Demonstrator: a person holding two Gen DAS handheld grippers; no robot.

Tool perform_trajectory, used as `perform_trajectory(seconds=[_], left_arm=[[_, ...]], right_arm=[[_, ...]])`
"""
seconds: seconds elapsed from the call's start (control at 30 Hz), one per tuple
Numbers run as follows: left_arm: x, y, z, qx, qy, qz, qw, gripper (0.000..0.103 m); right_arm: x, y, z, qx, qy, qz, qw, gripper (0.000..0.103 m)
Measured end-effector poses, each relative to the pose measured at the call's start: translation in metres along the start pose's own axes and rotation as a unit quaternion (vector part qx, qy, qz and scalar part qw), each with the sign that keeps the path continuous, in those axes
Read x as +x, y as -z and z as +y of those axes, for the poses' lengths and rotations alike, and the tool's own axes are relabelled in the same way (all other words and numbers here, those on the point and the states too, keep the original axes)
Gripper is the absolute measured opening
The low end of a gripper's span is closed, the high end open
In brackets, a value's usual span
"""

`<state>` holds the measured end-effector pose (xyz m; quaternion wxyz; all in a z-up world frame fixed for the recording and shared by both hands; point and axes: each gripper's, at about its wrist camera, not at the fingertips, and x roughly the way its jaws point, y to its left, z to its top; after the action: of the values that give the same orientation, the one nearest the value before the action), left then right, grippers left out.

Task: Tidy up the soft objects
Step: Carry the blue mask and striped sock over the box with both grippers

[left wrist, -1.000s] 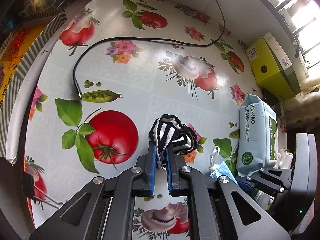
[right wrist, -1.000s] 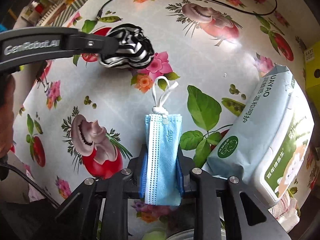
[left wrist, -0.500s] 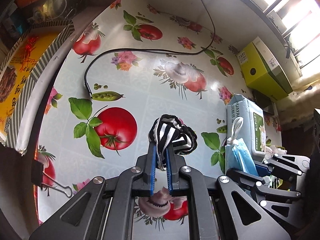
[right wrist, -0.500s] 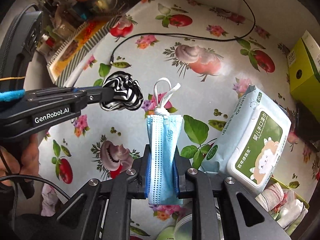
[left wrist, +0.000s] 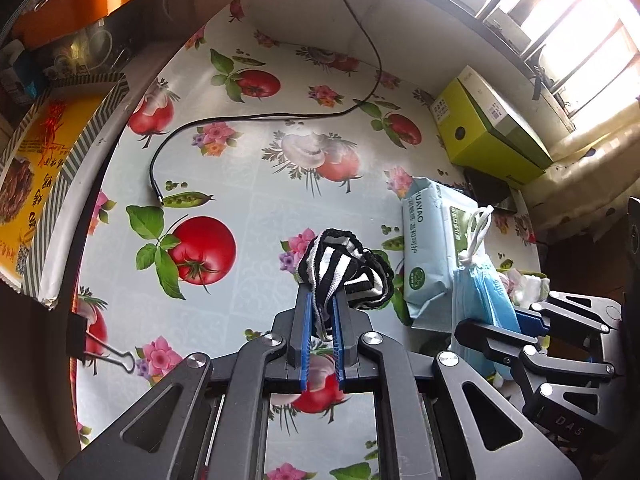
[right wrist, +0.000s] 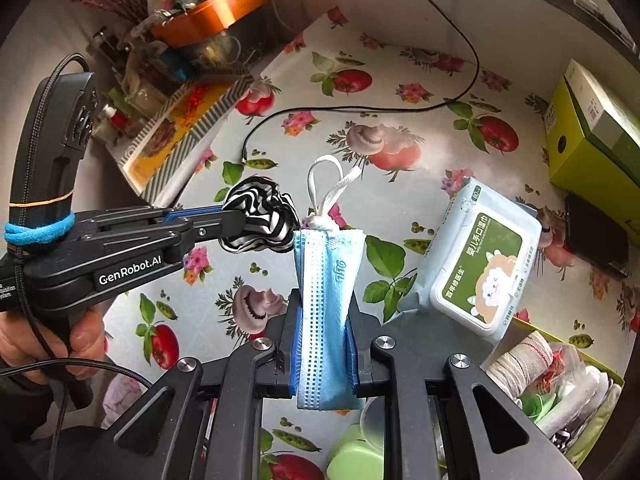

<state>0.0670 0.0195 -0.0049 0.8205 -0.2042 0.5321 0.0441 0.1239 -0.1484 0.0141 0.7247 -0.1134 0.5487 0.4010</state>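
A black-and-white striped cloth (left wrist: 343, 270), bunched into a ball, is clamped between the blue pads of the left hand-held gripper (left wrist: 320, 312) and hangs in the air above the surface (left wrist: 248, 184), which is covered in a tomato, mushroom and flower print. What kind of garment it is cannot be told from the bundle. Just beside it, a folded light-blue face mask (right wrist: 328, 300) with white ear loops is pinched upright in the right hand-held gripper (right wrist: 325, 336), its lower edge sticking out below the pads. In the left wrist view the mask (left wrist: 478, 300) partly covers a pack of wet wipes (left wrist: 430, 248); the right wrist view shows the pack (right wrist: 476, 264) lying on the surface, its lower corner hidden behind the gripper frame. A person's hand (right wrist: 52, 344) around the left handle is cut off at the frame edge. A box of rolled cloths (right wrist: 560, 376) at the lower right is half out of view and hard to make out. A black cable (left wrist: 256, 120) curves across the surface toward a yellow-green carton (left wrist: 484, 132).

Compared with a second ago, both held items sit higher above the surface, more of the room's edges shows, and the mask has come up beside the striped cloth.
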Motion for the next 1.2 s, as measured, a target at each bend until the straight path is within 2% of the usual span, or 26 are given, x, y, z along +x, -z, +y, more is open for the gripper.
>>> perform_trajectory(seconds=[0.3, 0.63, 1.2], left_arm=[[-0.013, 0.006, -0.04, 0.037, 0.017, -0.002, 0.9992, 0.009], [-0.014, 0.017, -0.09, 0.084, 0.041, 0.016, 0.9955, 0.009], [0.001, 0.036, -0.165, 0.168, 0.064, 0.055, 0.9821, 0.009]], right_arm=[[-0.033, 0.022, -0.021, 0.034, 0.003, -0.029, 0.999, 0.016], [-0.063, 0.06, -0.05, 0.087, 0.004, -0.053, 0.995, 0.016], [-0.086, 0.118, -0.099, 0.167, 0.012, -0.068, 0.984, 0.016]])
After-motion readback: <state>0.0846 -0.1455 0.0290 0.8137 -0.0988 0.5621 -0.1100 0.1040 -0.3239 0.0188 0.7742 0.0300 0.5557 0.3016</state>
